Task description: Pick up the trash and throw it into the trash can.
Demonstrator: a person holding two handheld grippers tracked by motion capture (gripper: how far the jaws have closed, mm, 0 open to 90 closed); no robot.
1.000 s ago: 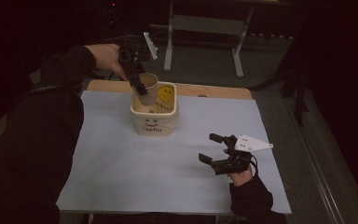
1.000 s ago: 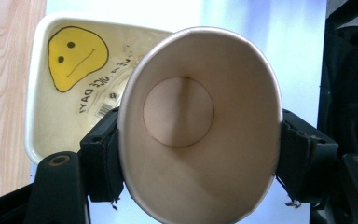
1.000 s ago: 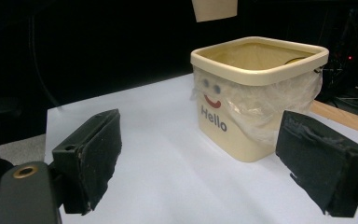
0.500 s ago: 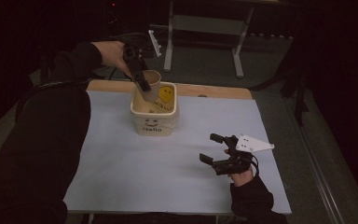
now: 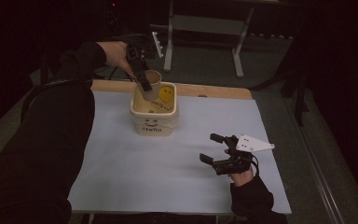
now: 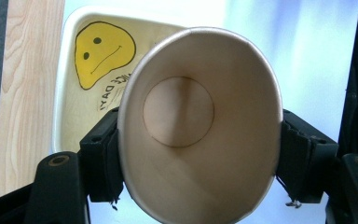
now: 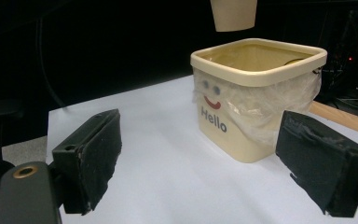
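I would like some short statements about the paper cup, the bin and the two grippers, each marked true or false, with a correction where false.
1. The left gripper is shut on the paper cup. True.
2. The paper cup holds liquid. False: the left gripper view shows its bare bottom.
3. The cup is above the cream bin. True.
4. The right gripper grips the bin. False: its jaws are open, apart from the bin, over the white sheet.
5. The bin's front reads "Hello". True.
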